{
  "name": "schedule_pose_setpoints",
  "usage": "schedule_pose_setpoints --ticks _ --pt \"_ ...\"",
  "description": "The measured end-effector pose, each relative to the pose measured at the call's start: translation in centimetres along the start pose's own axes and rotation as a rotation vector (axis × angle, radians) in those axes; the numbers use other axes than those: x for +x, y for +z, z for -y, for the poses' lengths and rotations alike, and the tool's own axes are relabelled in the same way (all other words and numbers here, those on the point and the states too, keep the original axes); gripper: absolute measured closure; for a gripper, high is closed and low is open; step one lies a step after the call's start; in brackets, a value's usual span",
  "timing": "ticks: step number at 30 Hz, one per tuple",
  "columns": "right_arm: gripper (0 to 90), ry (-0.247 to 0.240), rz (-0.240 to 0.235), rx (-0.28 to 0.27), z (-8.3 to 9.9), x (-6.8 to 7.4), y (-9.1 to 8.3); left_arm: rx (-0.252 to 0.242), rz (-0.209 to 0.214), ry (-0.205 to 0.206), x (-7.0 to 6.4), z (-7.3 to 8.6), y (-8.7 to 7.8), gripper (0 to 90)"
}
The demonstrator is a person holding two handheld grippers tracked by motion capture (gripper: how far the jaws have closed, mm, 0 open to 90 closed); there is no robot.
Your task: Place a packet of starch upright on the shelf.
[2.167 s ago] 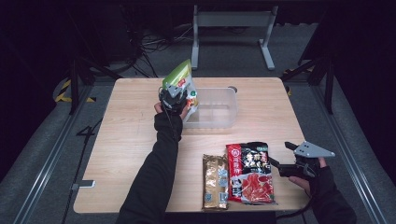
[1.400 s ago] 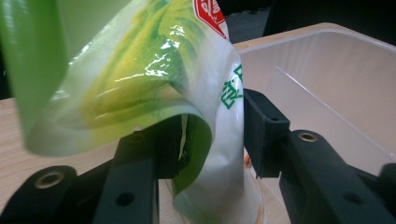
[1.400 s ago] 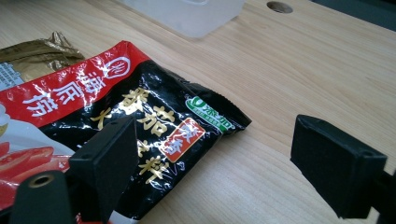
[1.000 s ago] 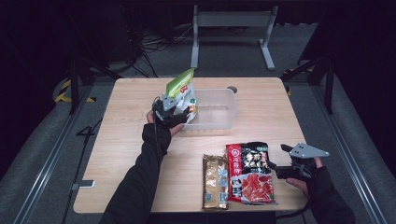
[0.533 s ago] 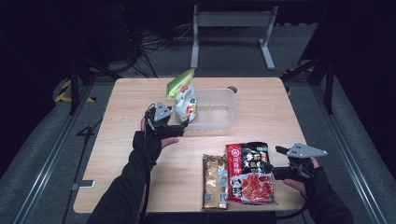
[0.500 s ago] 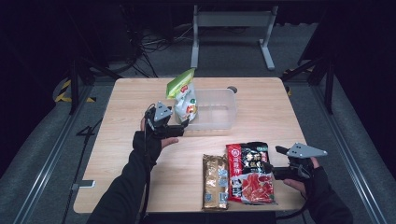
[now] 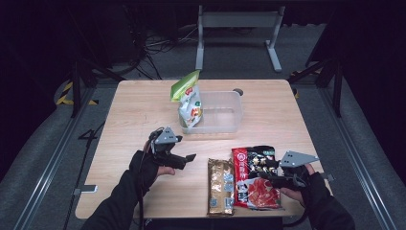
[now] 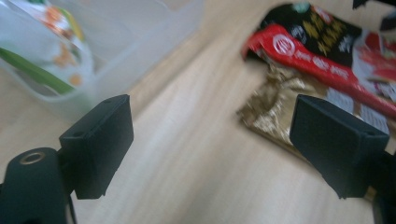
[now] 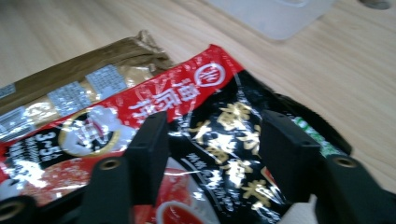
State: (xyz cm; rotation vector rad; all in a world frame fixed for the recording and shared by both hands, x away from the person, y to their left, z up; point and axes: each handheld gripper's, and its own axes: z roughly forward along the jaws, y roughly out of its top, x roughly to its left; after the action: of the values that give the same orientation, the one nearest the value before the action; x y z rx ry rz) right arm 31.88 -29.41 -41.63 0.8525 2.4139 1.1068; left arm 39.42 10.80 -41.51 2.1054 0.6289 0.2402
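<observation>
The left gripper is held wide open, empty — the right gripper is spread over the red packet.

- The bench is a pale wooden top, with dark floor around it.
- A clear plastic tub sits on it toward the far edge, near the middle.
- A gold packet lies flat near the front edge.
- A red and black packet lies just beside the gold one, their edges touching.
</observation>
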Motion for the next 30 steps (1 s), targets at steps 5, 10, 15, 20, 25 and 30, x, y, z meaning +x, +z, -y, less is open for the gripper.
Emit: schedule_pose_setpoints --ticks 5,10,15,20,25,30 --pt "63.3 -0.025 -0.029 0.026 -0.4 0.9 0.7 0.050 0.058 0.033 -1.5 0.9 0.4 14.4" --pt "64.5 -0.049 -0.059 0.059 -0.9 2.0 1.4 0.067 0.101 0.020 -1.8 1.6 0.4 14.8" --pt "65.7 -0.072 -0.086 0.082 -1.4 2.9 2.1 0.072 0.139 -0.014 -1.5 1.9 0.8 14.8" --pt "69.3 -0.130 -0.132 0.111 -2.3 4.8 3.2 0.077 0.157 -0.024 -1.6 2.0 1.7 14.5" --pt "76.0 -0.166 -0.169 0.152 -2.8 6.4 4.6 0.092 0.165 -0.009 -2.2 1.8 2.4 14.6" --pt "78.5 -0.167 -0.175 0.161 -3.3 7.0 5.2 0.107 0.178 0.001 -2.6 1.9 2.8 14.7"
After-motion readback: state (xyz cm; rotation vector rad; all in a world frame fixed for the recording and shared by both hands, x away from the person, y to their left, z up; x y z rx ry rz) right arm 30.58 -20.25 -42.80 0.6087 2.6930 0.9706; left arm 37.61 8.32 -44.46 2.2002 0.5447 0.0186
